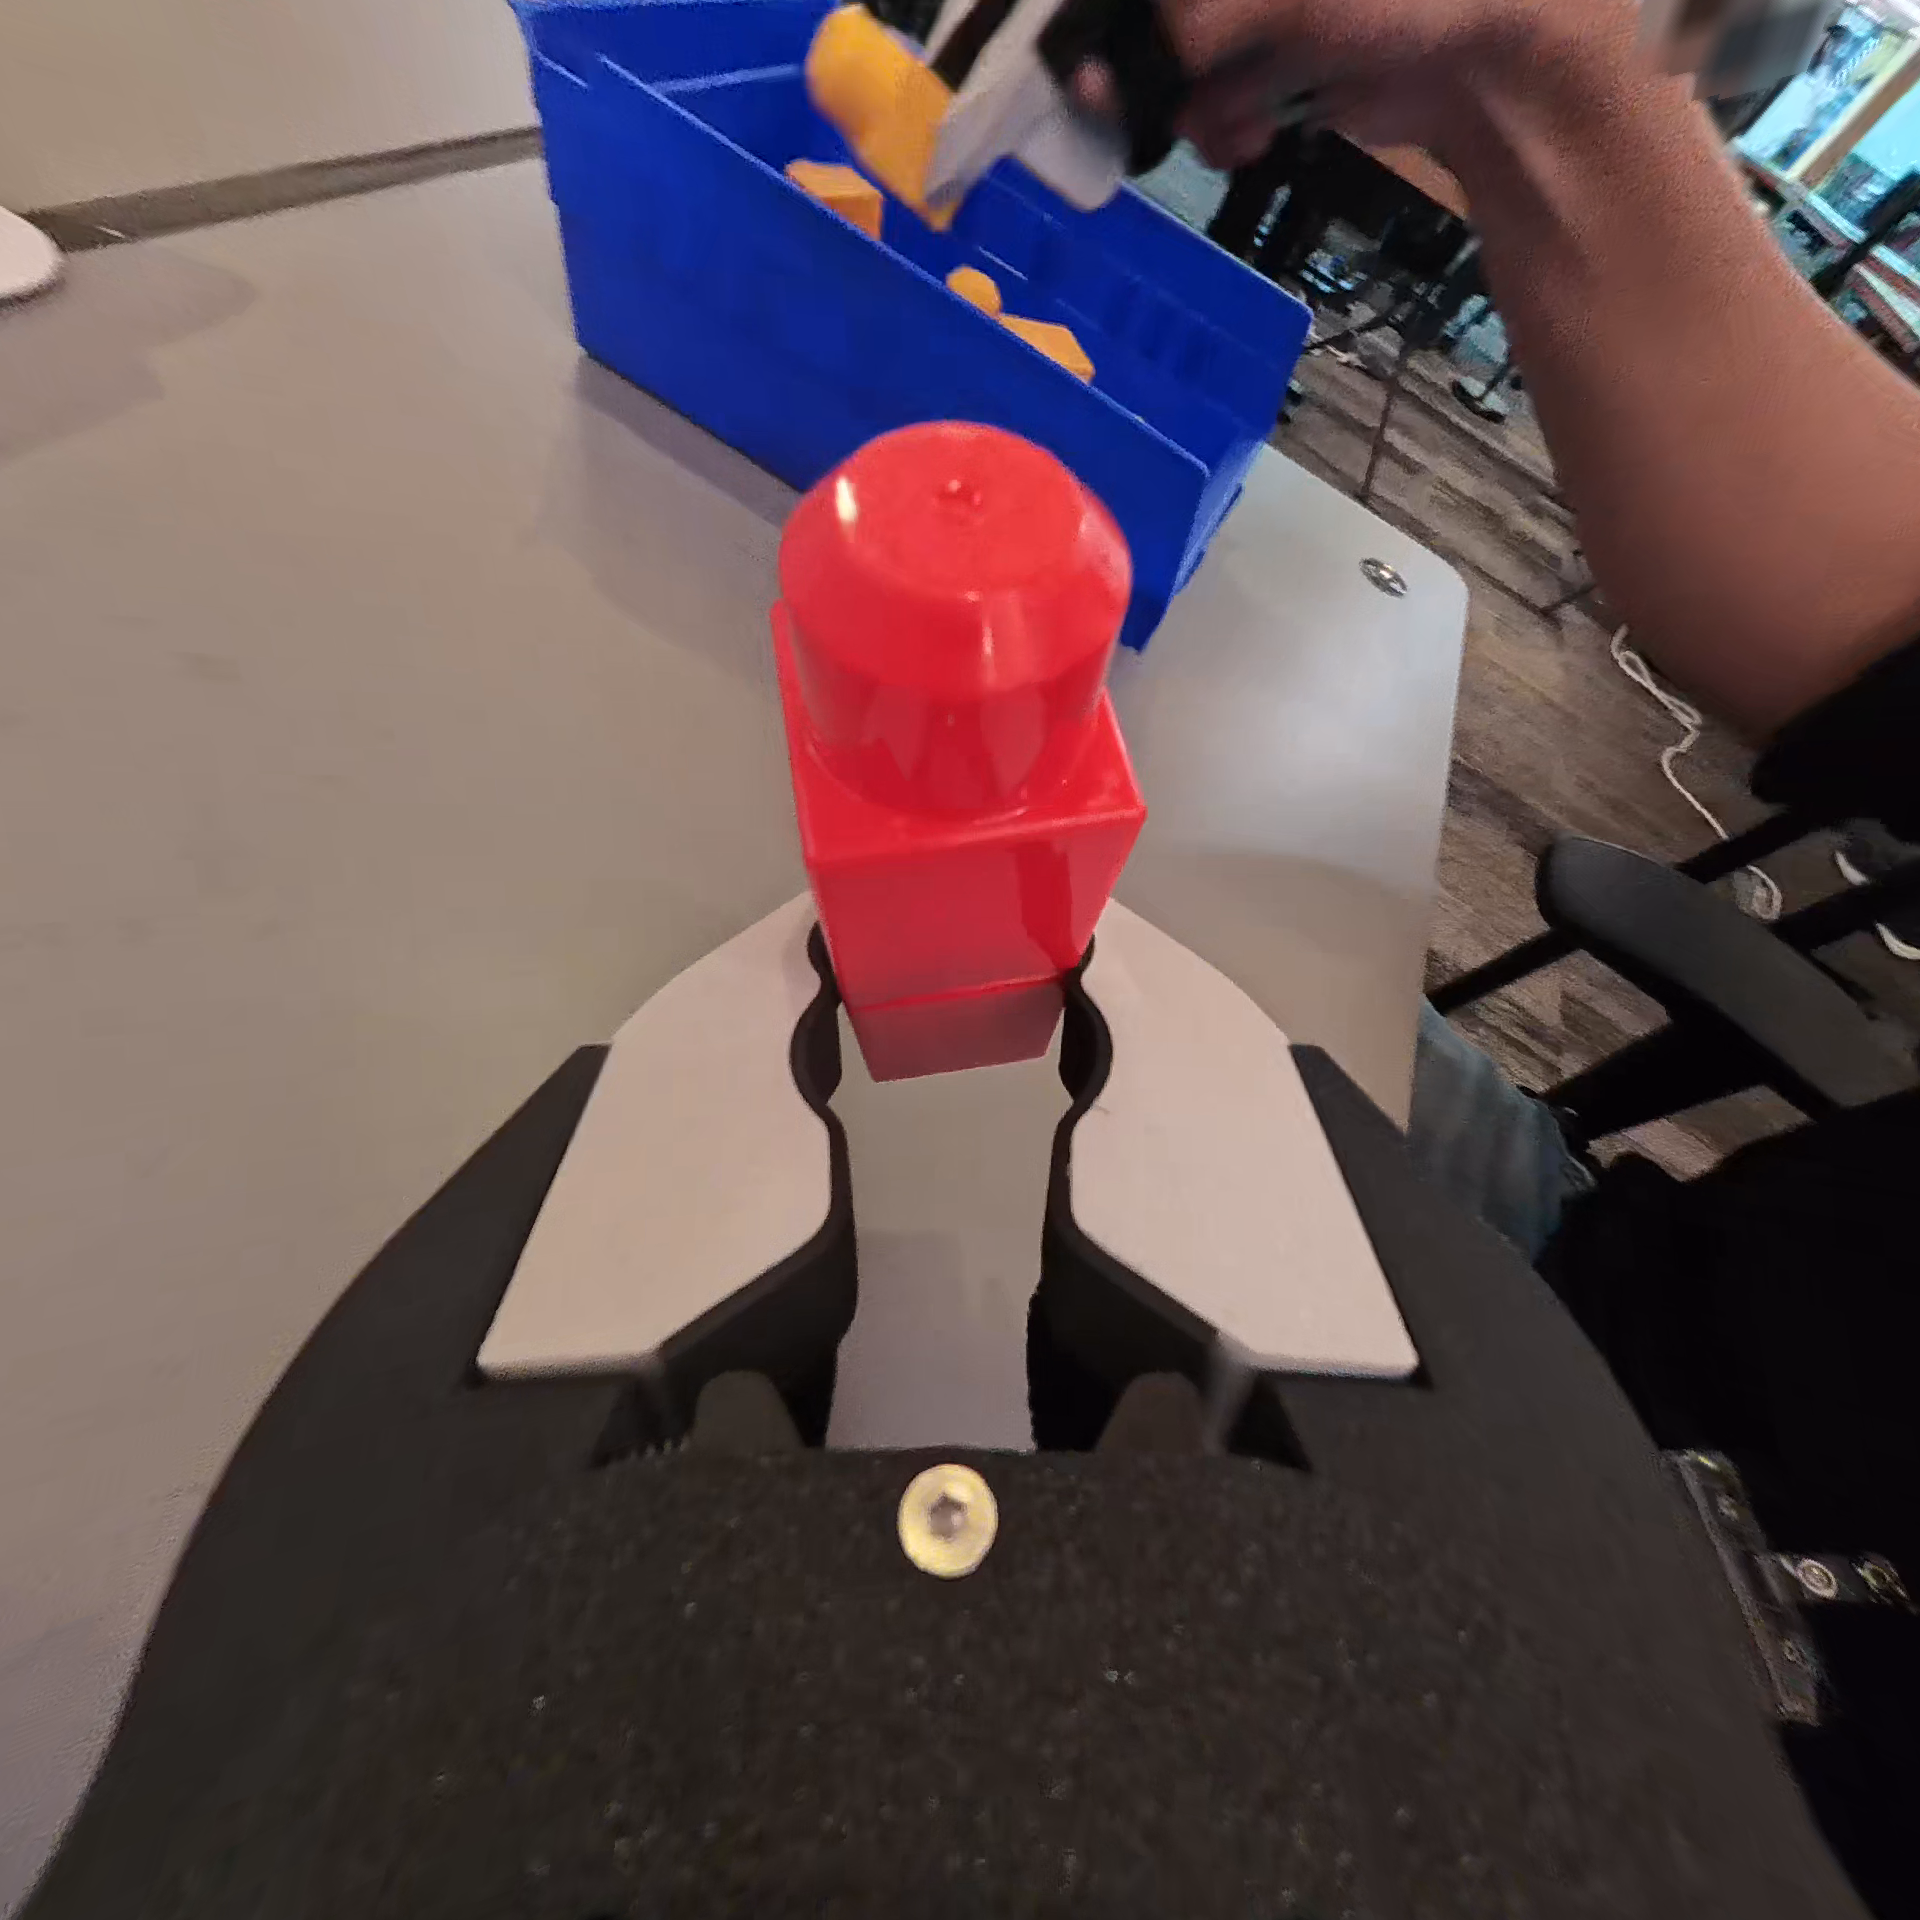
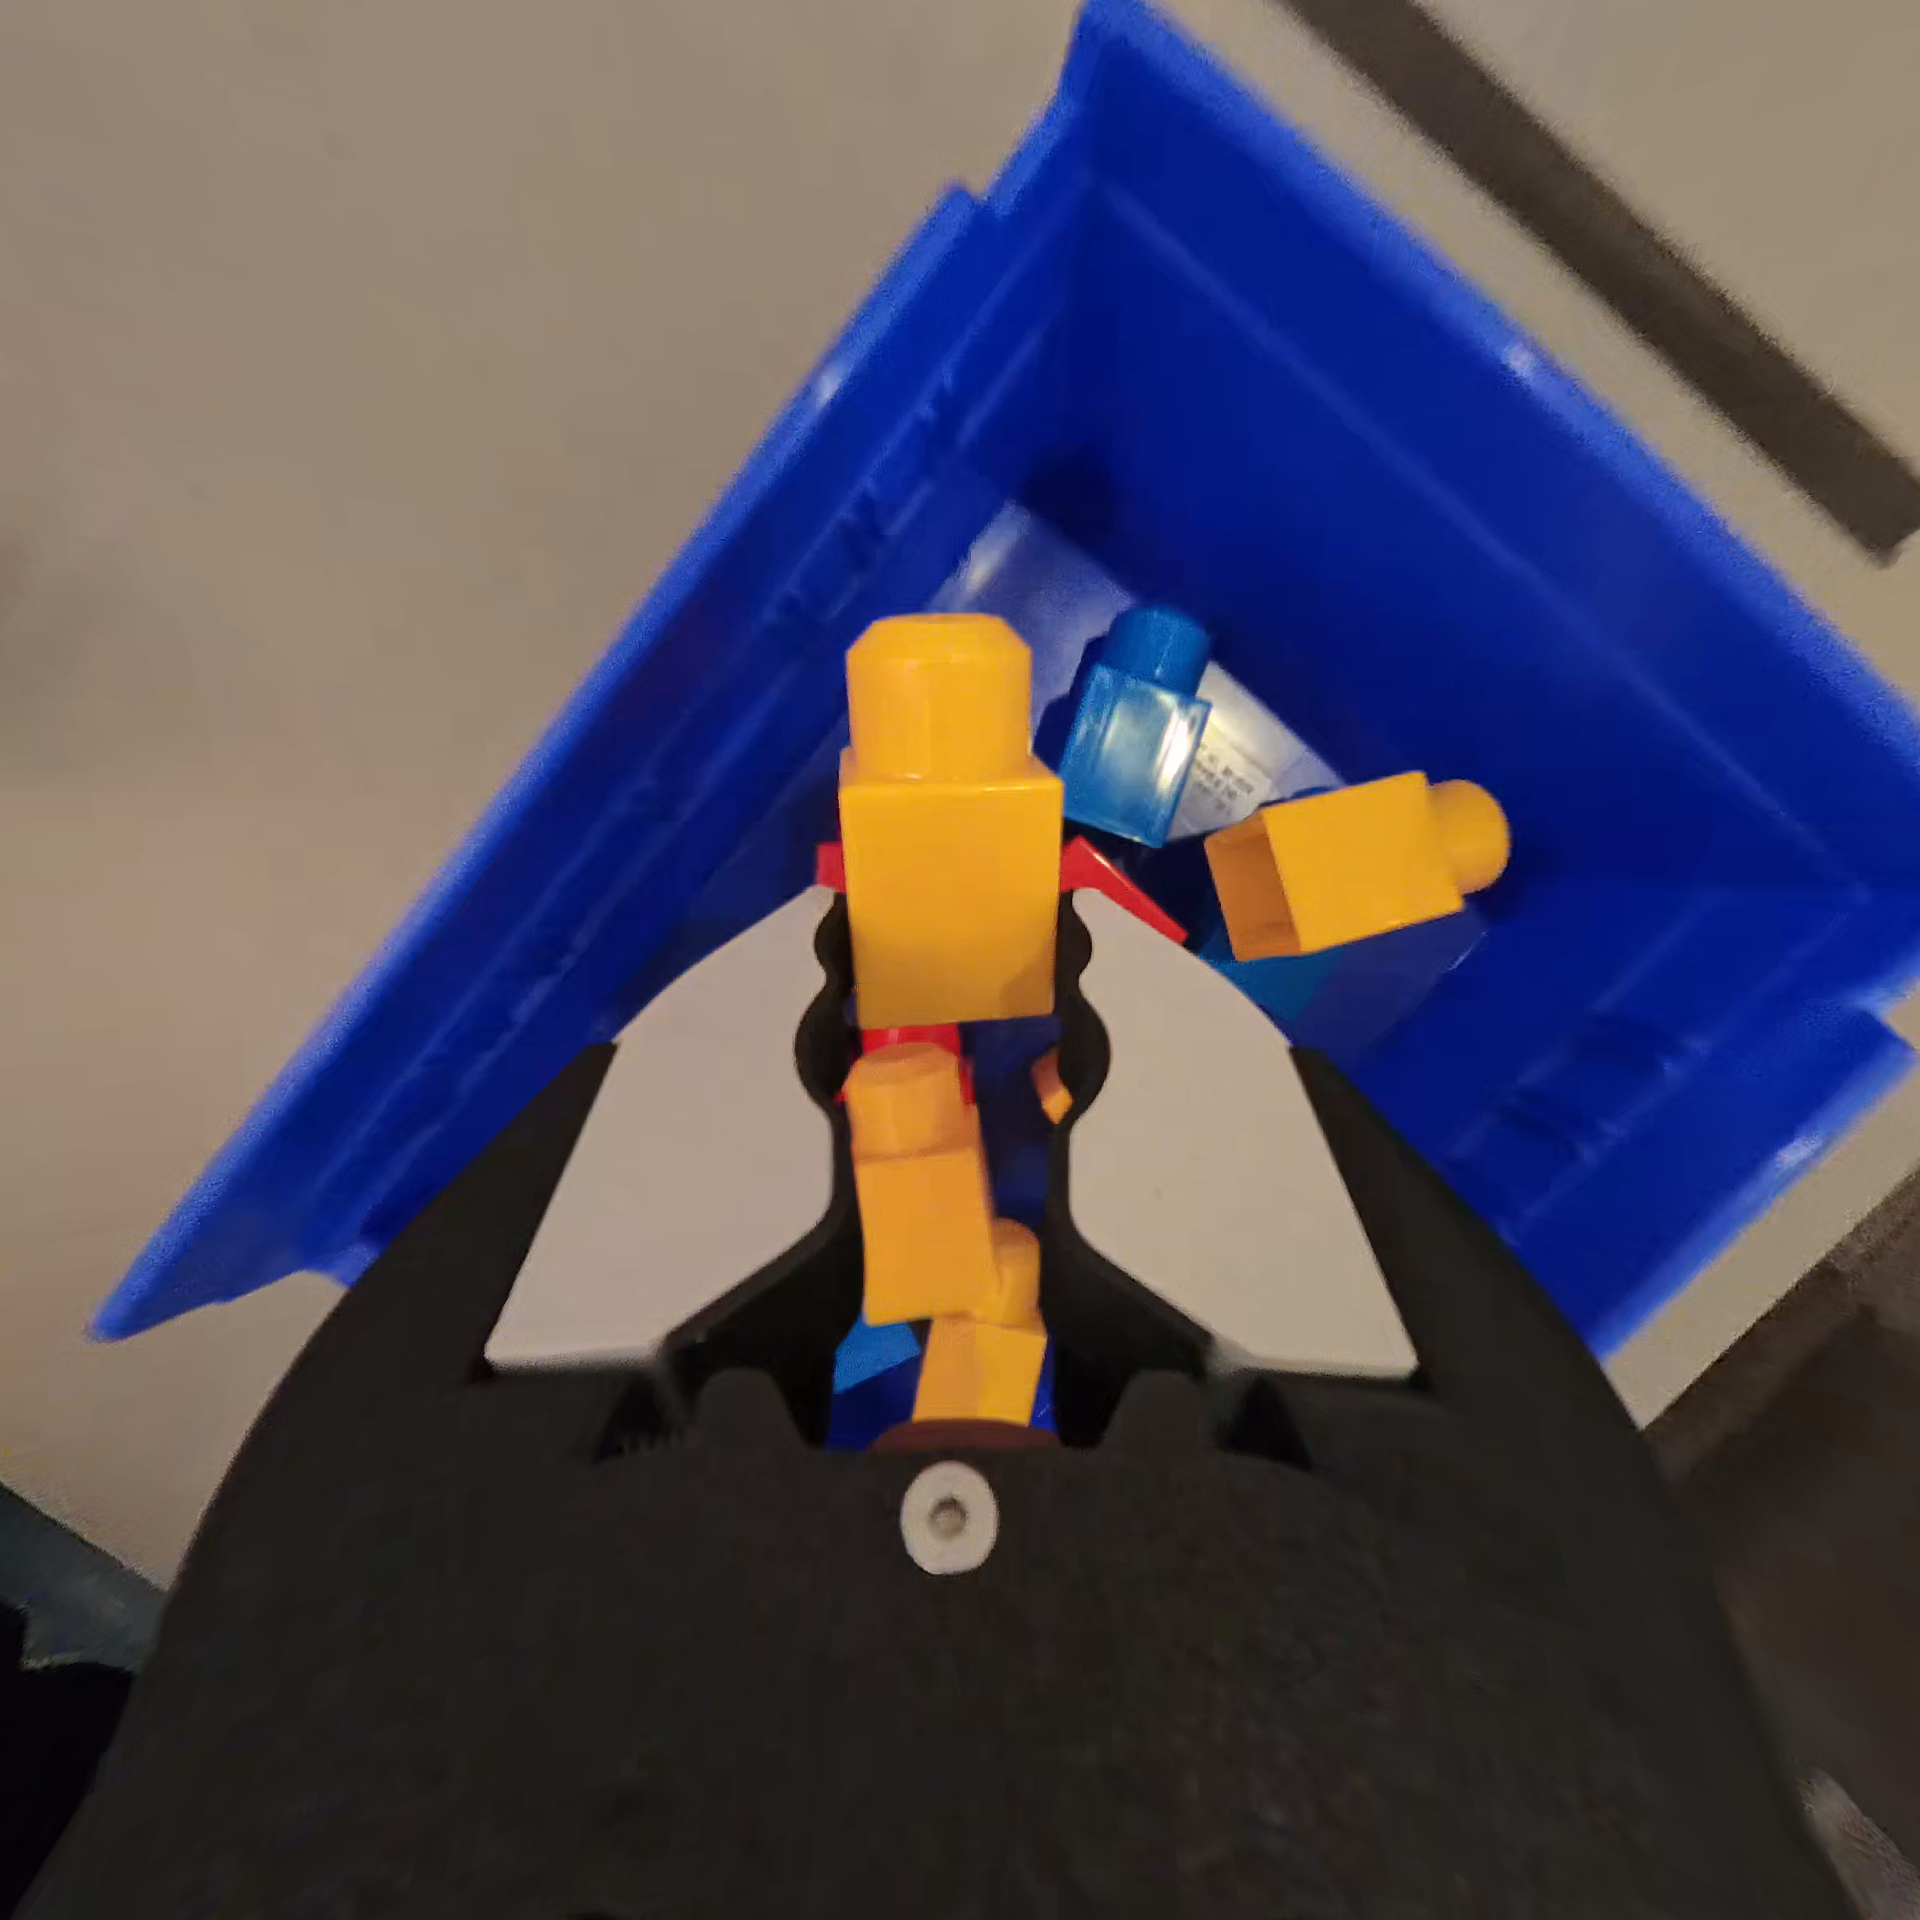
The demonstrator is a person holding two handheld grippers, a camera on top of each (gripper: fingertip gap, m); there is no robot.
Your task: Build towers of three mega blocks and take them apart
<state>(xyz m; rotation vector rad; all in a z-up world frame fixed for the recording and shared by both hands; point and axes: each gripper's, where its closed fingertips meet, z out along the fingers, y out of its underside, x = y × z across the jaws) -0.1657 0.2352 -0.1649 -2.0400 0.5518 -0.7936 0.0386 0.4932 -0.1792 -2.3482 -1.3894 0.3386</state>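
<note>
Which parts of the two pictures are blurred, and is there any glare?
Left wrist view: the red block is fairly sharp with small glare spots on its stud; the right gripper with its yellow block and the hand are blurred. Right wrist view: the blue bin edges are smeared; the blue block shows glare.

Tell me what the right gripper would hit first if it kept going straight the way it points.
The right gripper, shut on a yellow block, points down into the blue bin. The loose blocks under it, probably the red block, come first; depth is unclear.
</note>
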